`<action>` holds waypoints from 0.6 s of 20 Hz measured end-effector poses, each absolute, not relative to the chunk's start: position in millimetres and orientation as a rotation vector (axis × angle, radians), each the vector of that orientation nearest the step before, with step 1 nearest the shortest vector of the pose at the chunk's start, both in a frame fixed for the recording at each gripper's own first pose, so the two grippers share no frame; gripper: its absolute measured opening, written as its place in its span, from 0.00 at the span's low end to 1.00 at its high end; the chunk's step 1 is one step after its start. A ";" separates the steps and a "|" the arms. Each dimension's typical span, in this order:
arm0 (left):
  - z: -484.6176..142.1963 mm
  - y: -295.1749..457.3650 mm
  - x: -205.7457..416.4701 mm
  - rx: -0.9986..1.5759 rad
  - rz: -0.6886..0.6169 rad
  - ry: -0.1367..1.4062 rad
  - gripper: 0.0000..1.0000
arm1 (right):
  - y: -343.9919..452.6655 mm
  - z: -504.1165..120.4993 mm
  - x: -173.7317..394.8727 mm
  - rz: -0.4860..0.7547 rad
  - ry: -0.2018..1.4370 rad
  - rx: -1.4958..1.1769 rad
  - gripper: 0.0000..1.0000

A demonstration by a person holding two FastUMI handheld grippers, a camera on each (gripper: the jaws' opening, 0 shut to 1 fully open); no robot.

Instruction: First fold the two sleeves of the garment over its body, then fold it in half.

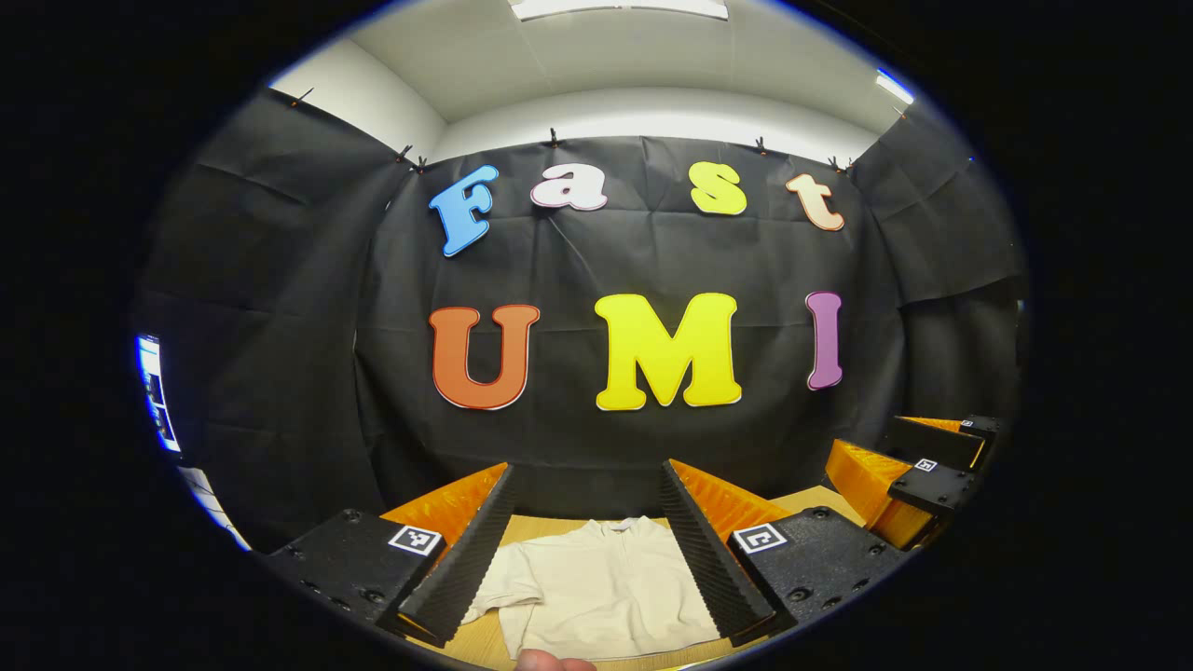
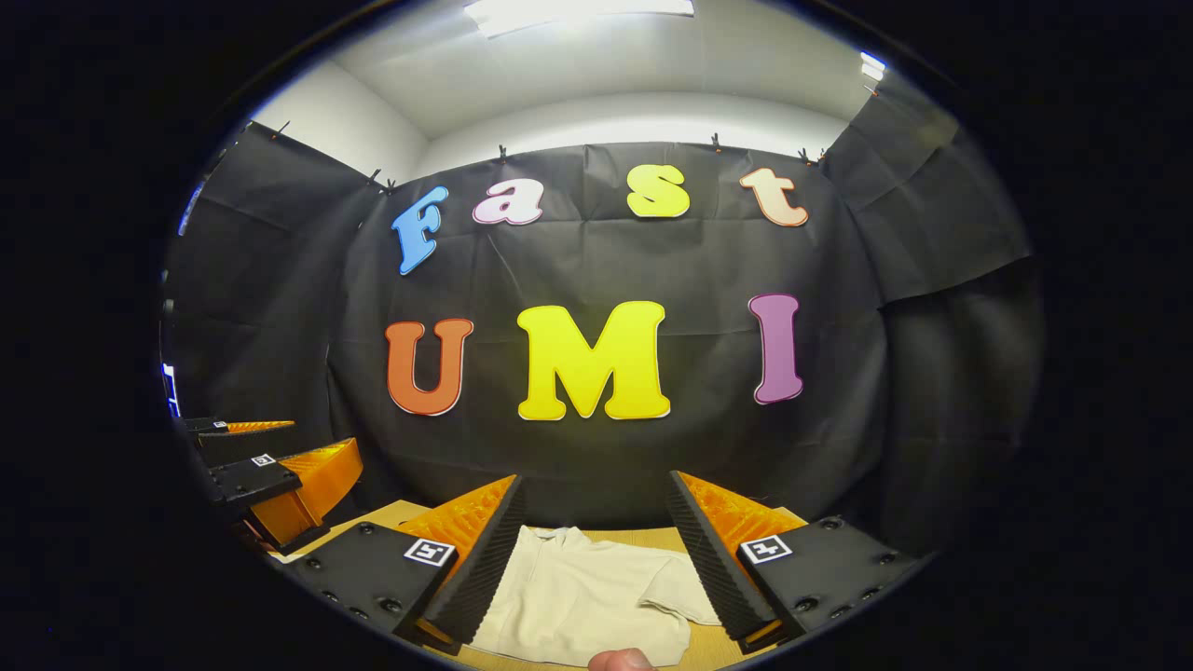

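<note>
In the left gripper view, my left gripper [image 1: 589,522] was released: its two fingers [image 1: 466,559] stood wide apart with nothing between them, and they were up in the air, not touching the cloth. Through the gap I saw the shirt [image 1: 596,587] lying flat on the table [image 1: 480,643] below. It was a pale cream shirt with the collar on the far side, toward the wall. One short sleeve [image 1: 499,582] stuck out to the side, just beside the finger on that side of the view. A fingertip [image 1: 555,662] of the person showed at the bottom edge. Farther off at the right side of this view I could see the right gripper [image 1: 918,475] above the table.

In the right gripper view, my right gripper [image 2: 595,527] was also released, the fingers [image 2: 713,559] spread wide and holding nothing. Below them lay the same shirt [image 2: 578,596], and its other sleeve [image 2: 680,587] lay spread out near the finger at that side. A fingertip [image 2: 620,660] showed at the bottom edge here too. At the left side of this view the left gripper [image 2: 270,475] hung above the table [image 2: 373,517].

Both sleeves were not yet folded over the body.
</note>
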State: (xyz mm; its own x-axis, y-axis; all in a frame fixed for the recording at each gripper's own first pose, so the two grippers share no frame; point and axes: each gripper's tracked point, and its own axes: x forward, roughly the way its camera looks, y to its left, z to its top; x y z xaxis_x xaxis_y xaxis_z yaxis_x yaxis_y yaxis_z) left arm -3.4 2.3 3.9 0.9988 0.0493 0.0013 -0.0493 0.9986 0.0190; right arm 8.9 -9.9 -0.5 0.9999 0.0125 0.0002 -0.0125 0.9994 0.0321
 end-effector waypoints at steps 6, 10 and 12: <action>-0.7 -6.9 0.2 0.017 0.038 0.006 0.97 | -37.9 -4.9 17.3 -0.022 0.022 0.030 0.94; -5.7 -15.3 2.3 0.011 0.028 0.015 0.98 | -80.8 -11.4 17.8 -0.083 0.045 0.024 0.94; -15.4 -21.4 5.4 0.013 0.017 0.036 0.98 | -104.5 -18.5 16.1 -0.109 0.057 0.006 0.95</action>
